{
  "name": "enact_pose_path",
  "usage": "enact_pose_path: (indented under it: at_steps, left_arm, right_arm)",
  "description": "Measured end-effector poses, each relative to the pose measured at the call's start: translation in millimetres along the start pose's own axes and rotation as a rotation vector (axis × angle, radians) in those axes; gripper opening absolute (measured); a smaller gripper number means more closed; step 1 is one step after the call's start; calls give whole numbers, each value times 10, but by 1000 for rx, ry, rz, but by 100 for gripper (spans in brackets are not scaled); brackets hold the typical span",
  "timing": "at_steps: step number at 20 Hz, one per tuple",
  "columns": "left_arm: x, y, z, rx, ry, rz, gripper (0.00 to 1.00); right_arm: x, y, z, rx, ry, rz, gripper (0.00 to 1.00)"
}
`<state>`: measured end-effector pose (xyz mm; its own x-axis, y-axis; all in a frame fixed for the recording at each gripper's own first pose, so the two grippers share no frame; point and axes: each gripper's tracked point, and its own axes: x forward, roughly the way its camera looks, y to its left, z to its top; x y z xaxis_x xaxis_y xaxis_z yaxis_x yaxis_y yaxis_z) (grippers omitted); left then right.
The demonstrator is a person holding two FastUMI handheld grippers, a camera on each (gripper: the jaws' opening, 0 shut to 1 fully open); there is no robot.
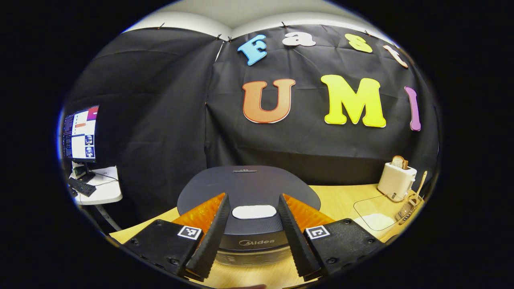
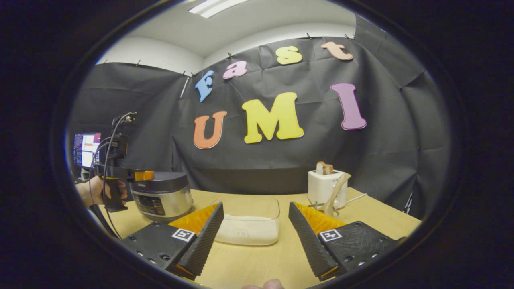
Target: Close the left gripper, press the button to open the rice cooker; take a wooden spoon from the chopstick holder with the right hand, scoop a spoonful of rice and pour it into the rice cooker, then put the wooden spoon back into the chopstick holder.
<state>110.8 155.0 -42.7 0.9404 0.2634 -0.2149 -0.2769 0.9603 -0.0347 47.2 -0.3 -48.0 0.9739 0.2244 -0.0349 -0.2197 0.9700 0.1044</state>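
The first step was not done yet. The left gripper was spread wide over the cooker at the bottom middle. The cooker was dark and round, lid down. Next it had to pinch closed and push the white button. The right gripper was spread wide too, holding nothing.

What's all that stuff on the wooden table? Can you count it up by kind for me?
Rice cooker: 1
Toaster with bread in its slot: 1
Clear container holding rice: 1
Chopstick holder: 1
Wooden spoon standing in the holder: 1
Total: 5
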Motion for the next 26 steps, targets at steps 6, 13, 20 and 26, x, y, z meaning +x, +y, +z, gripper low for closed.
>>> enact_pose_path:
  at_steps: [6, 13, 20, 26]
  left_arm:
    - [-119, -203, 87, -29, 49, -48, 100]
    - [-729, -665, 513, 40, -87, -115, 100]
    - [-1428, -1237, 131, 27, -134, -222, 100]
    - [-1720, -1336, 122, 41, -166, -286, 100]
  right_arm:
    - [-50, -67, 155, -19, -44, -47, 93]
    - [-207, -238, 419, -22, -108, -125, 92]
    - [-446, -295, 389, 9, -63, -174, 96]
    - [-629, -195, 535, -53, -153, -198, 96]
